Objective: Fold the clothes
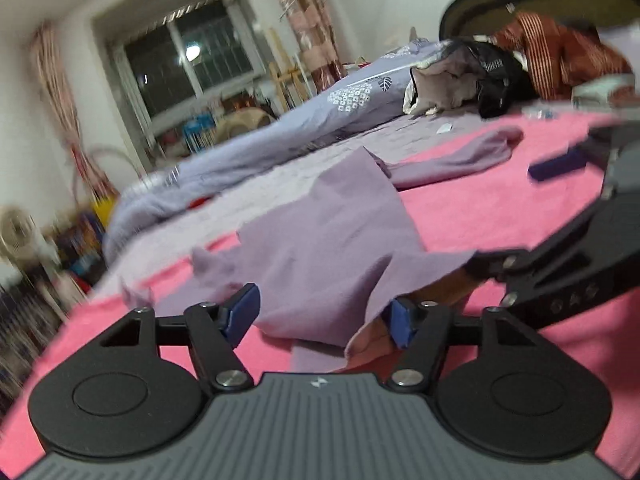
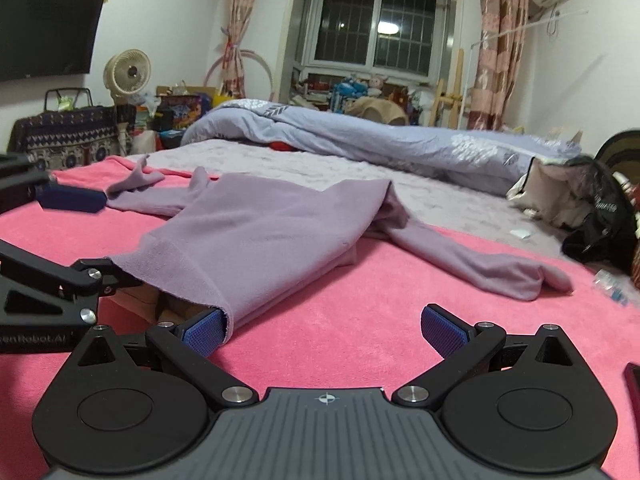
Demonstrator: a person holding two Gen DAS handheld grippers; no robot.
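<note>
Lilac top [image 2: 256, 232] lies half-folded on the pink blanket [image 2: 360, 320] over the bed, body doubled up, 1 sleeve [image 2: 480, 264] trailing out to the right, the other sleeve [image 2: 136, 184] bunched at the far left.

Left gripper [image 1: 320, 316]: fingers spread, with the raised hem edge sitting between the 2 blue pads [image 1: 240, 312]. Pads don't look pressed onto the cloth, so no grip yet.

Right gripper [image 2: 324, 330]: fingers wide apart, nothing pinched. Its left pad [image 2: 204, 330] is tucked just under the hem corner; the right pad is over bare blanket.

Risks from here:
- Left closes on only 1 layer: the hem opening gapes, so the lower layer probably stays down and the fold shears.
- Left closes too deep and likely pinches blanket along with the top, dragging the pink blanket up with the lift.
- The 2 grippers are very close at the same hem corner, so finger-on-finger contact is possible if both close or swing inward.
- Right lifts with cloth only draped on 1 pad: it would slip off.
- The loose right sleeve would probably drag and untidy the fold if the body is moved first.
</note>
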